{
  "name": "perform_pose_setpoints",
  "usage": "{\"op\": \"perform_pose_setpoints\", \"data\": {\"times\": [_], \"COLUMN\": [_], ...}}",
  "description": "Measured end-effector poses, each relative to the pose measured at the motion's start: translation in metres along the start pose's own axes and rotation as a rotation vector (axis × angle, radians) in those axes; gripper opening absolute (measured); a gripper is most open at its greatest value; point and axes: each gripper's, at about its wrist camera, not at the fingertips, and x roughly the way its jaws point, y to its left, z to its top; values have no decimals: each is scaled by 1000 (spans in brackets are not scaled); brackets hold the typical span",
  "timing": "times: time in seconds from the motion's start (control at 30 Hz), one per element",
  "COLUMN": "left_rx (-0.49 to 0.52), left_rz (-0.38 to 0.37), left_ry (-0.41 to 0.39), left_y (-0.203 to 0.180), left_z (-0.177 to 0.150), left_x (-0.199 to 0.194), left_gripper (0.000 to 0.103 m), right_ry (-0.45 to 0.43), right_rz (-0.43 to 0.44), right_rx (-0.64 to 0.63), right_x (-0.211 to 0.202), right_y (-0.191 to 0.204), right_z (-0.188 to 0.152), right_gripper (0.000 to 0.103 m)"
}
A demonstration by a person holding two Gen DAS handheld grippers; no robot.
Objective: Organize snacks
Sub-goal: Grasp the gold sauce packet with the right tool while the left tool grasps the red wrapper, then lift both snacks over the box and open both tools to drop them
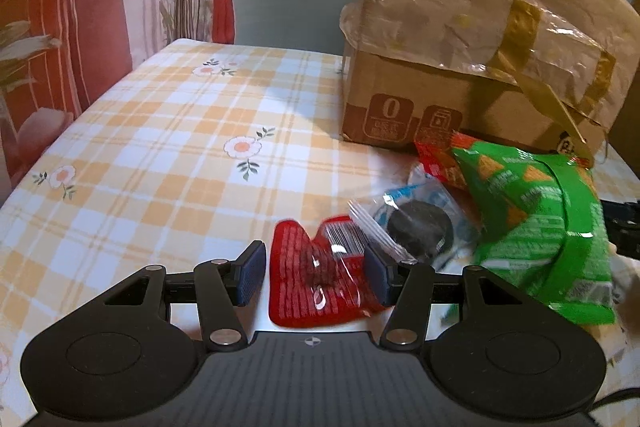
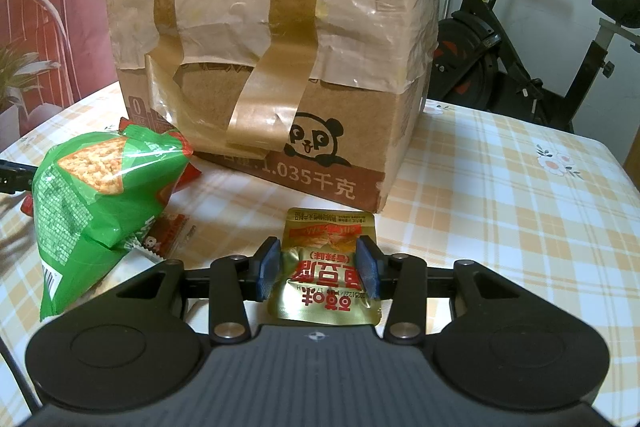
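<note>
On the table (image 1: 140, 147): checked cloth with flower prints; a cardboard box and several snack packets rest on it.
Left gripper (image 1: 314, 273): jaws stand partly open over a red packet (image 1: 298, 291). The packet lies flat on the cloth between the pads. The right-hand pad is at the packet's edge; the left-hand pad is clear of it. Whether the packet is pinched cannot be told.
Right gripper (image 2: 318, 269): jaws closed on a gold packet (image 2: 326, 279). Both pads press its sides, and the foil is creased between them.
Gold packet, place: near centre of the right wrist view, just in front of the box.
Cardboard box (image 2: 280, 59): far side of the table, upright, its top covered in plastic wrap and strips of brown tape.
Green bag (image 1: 540, 223): right of the red packet, in front of the box, leaning on other packets.
Clear packet (image 1: 420, 223): holds a dark round biscuit; lies between the red packet and the green bag.
Exercise bike (image 2: 520, 39): beyond the table's far right edge.
</note>
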Motion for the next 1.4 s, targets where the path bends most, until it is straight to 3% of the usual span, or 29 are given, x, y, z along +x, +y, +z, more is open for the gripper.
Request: {"op": "perform_pose_setpoints", "data": {"times": [0.1,0.17,0.23,0.33,0.57,0.63,0.7,0.97,1.13,1.2,1.4], "left_rx": [19,-15,-23,4,-25,-33,-43,-60,-48,-50,-55], "left_rz": [5,-21,-43,-50,-31,-27,-21,-34,-54,-63,-78], "left_ry": [-12,-19,-45,-90,-150,-170,-196,-244,-250,-254,-255], "left_y": [-1,4,5,-1,0,2,3,3,1,2,3], "left_z": [-4,-2,-1,1,5,8,11,16,18,18,18], "left_x": [-3,-4,-9,-17,-29,-32,-38,-49,-52,-54,-56], "left_gripper": [47,32,30,19,18,18,18,18,18,19,19], "right_ry": [0,1,1,-1,-28,-38,-43,28,46,59,68], "right_rz": [1,0,-1,1,-34,-59,-75,-133,-93,-83,-48], "right_rx": [1,-1,-3,1,10,23,31,8,35,34,71], "right_x": [0,1,1,1,-3,-5,-6,5,4,2,-6], "right_y": [0,1,1,0,0,-1,-3,1,-4,0,0], "right_z": [0,0,0,-1,-2,-2,-2,3,3,4,1], "right_gripper": [45,45,45,45,46,50,61,74,64,50,45]}}
